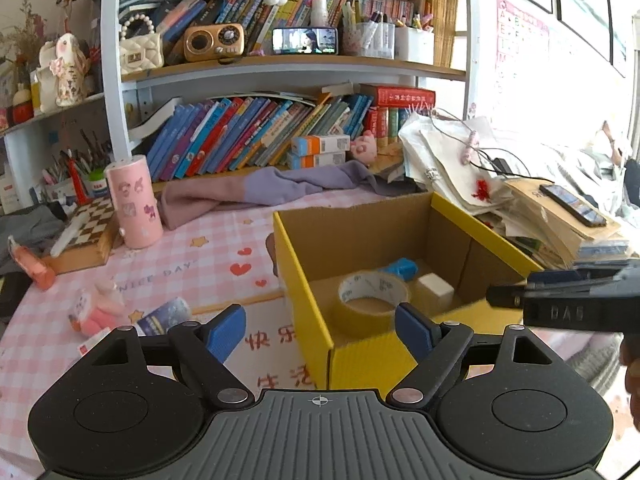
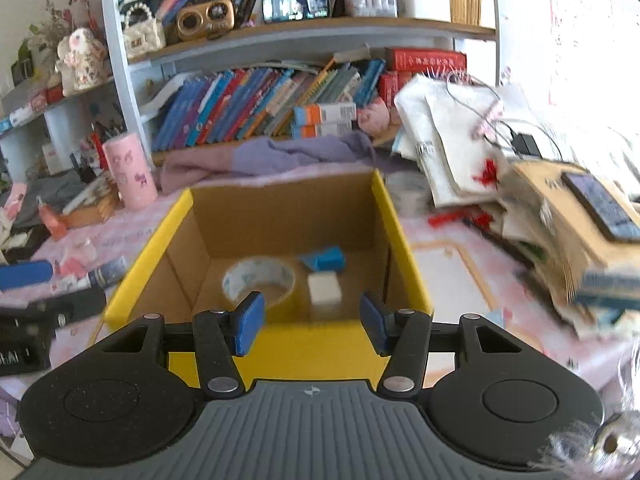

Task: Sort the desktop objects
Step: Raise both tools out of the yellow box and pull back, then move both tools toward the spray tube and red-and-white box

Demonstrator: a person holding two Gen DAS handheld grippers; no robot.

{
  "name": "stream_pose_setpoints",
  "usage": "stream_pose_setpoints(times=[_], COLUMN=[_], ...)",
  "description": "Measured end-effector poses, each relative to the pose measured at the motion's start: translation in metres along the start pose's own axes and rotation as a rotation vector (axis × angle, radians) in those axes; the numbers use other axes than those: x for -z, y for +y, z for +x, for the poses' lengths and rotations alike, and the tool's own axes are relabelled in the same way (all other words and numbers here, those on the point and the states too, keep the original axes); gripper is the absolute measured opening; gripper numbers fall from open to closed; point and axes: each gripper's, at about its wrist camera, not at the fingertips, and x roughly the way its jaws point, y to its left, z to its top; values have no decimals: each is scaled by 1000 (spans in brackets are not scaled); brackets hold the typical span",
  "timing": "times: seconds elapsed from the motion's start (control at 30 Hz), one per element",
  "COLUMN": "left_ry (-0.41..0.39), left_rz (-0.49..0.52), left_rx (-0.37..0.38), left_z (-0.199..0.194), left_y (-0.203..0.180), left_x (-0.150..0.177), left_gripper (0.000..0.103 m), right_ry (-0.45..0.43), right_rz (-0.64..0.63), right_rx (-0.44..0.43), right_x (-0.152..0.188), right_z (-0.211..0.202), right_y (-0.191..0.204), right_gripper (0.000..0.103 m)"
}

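An open yellow cardboard box stands on the pink desk mat. Inside it lie a roll of tape, a white block and a blue object. My left gripper is open and empty, at the box's front left corner. My right gripper is open and empty, just above the box's near wall; it also shows in the left wrist view. A pink toy and a small dark tube lie on the mat left of the box.
A pink cylinder and a chessboard stand at the left. A purple cloth lies behind the box. A pile of papers and books with a phone is at the right. Bookshelves fill the back.
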Motion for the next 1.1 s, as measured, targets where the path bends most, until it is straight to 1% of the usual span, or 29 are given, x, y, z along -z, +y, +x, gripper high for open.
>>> stream_pose_setpoints(times=[0.27, 0.4, 0.6, 0.7, 0.8, 0.93, 1.1], left_ry=[44, 66, 109, 125, 158, 199, 224], left_rz=[64, 95, 117, 127, 133, 116, 90], left_rx=[37, 46, 59, 59, 63, 70, 54], left_z=[-20, -32, -46, -51, -54, -57, -65], left_y=[13, 20, 31, 37, 44, 56, 74], left_x=[26, 41, 61, 70, 80, 90, 101], left_gripper=[85, 88, 89, 89, 89, 89, 89], right_ry=[50, 66, 84, 106, 145, 194, 209], right_rz=[26, 31, 31, 36, 36, 22, -12], right_rx=[49, 55, 75, 82, 66, 40, 9], right_x=[38, 54, 74, 84, 94, 103, 111], right_z=[-20, -32, -46, -49, -48, -45, -45], right_y=[32, 49, 72, 84, 96, 116, 139], right_gripper=[51, 51, 51, 52, 53, 54, 56])
